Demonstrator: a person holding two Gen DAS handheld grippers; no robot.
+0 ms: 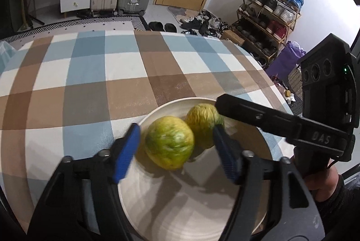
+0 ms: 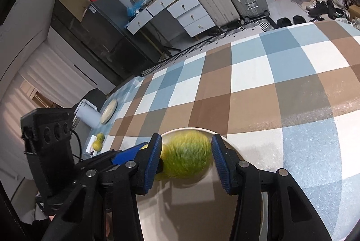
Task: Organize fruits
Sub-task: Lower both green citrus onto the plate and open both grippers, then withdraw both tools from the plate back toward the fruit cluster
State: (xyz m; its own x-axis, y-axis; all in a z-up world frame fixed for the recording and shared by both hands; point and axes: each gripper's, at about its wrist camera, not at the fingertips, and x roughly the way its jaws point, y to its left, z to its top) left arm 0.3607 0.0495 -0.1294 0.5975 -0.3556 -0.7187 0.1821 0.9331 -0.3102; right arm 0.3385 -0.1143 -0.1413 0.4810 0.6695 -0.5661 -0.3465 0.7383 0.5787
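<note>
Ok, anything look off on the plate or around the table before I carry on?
Nothing stands out. Two green-yellow fruits sit side by side on the beige plate, touching, no spill or damage visible. Left gripper and right gripper each straddle a fruit with a gap at the pads. Two more small fruits lie at the table's far edge.

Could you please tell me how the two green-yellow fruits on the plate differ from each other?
The near fruit sits between the left gripper fingers; the far fruit sits between the right gripper fingers. Near looks larger. Both are mottled, lying on the plate.
</note>
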